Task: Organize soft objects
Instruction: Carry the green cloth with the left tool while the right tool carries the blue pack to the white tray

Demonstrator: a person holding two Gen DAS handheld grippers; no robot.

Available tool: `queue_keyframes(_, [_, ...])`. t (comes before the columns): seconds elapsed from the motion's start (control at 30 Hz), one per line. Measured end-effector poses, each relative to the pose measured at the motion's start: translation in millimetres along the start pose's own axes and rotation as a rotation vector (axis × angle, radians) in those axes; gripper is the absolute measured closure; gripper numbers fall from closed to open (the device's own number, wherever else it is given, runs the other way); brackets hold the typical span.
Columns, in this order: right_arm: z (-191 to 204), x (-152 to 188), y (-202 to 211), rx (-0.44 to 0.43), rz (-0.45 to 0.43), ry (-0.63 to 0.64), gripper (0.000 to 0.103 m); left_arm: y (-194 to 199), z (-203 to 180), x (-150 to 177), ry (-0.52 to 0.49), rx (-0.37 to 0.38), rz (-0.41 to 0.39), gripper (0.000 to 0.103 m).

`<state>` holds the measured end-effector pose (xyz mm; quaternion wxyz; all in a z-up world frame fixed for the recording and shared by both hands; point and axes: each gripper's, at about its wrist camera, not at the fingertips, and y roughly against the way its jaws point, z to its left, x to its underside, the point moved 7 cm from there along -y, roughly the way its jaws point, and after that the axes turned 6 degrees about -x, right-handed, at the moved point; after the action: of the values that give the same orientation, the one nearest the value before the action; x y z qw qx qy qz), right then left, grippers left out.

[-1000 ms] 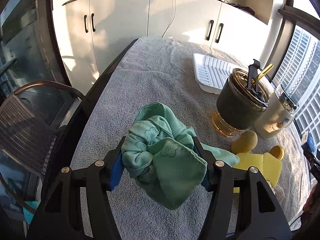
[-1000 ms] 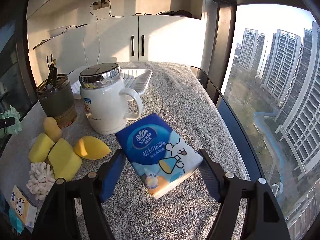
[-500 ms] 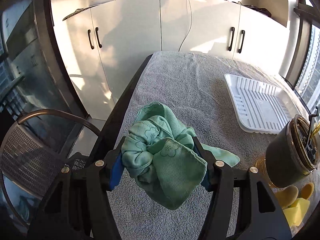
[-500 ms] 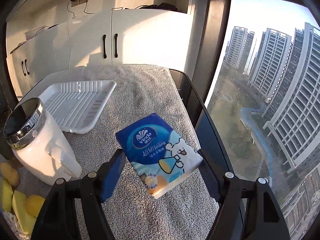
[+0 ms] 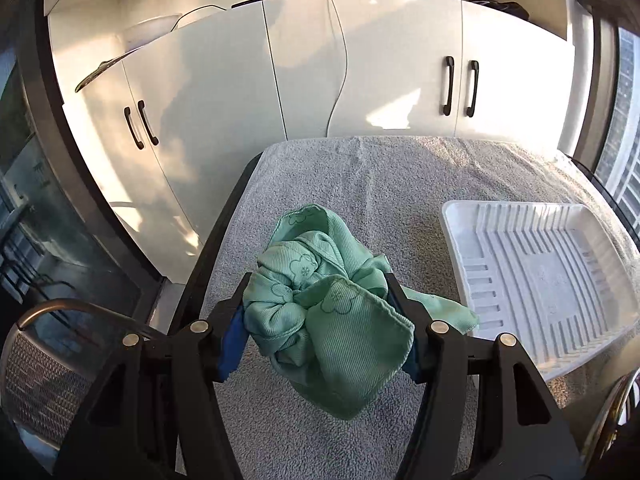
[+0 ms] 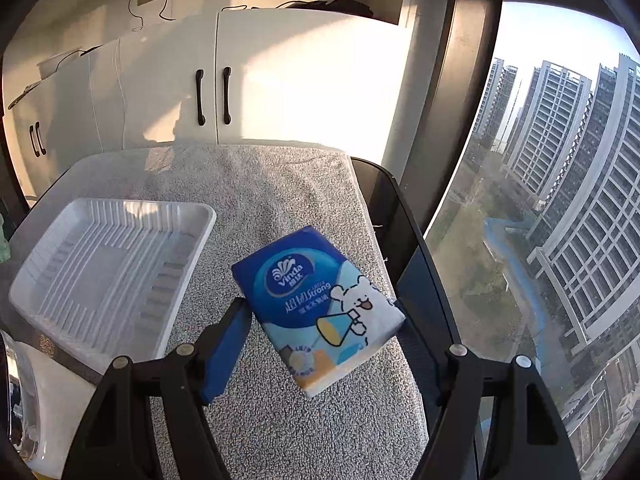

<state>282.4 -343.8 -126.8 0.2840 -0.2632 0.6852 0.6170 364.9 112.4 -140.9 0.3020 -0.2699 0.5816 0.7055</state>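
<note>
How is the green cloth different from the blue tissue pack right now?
The green cloth is bunched and floppy, a corner dangling; the tissue pack is a flat, firm block. The cloth is plain green, the pack printed with a bear. The left gripper holds the cloth, the right gripper the pack. Both hang above the grey towel.

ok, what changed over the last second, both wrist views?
Both hand-held grippers travelled toward the cabinet end of the table. The mug, jar and yellow sponges slid out of view, and the white tray now sits close ahead. The left hand-held gripper is still clamped on the green cloth, the right hand-held gripper still on the blue tissue pack. Nothing was let go.
</note>
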Motion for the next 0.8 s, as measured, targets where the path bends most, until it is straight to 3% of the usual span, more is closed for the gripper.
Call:
queue_keyframes(0.23, [64.0,-40.5,-29.6,-0.105,0.031,0.116,0.028,-10.8,-73.2,-29.5,-0.148,0.154,0.002,0.045])
queue_keyframes(0.4, [115.3,-56.3,-59.9,-0.193,0.11,0.203,0.028,-21.9,-122.0,-34.1,-0.215,0.278,0.097,0.045])
queue_keyframes(0.5, [133.9,-54.6,-82.5,-0.279,0.222,0.214,0.028,-32.7,-142.1,-30.2,-0.215,0.358,0.194,0.045])
queue_keyframes(0.6, [142.8,-47.1,-101.9,-0.327,0.33,0.205,0.029,-41.7,-151.6,-25.4,-0.207,0.382,0.251,0.045])
queue_keyframes(0.8, [142.0,-38.5,-114.5,-0.331,0.379,0.197,0.029,-54.9,-161.4,-10.7,-0.229,0.394,0.315,0.044])
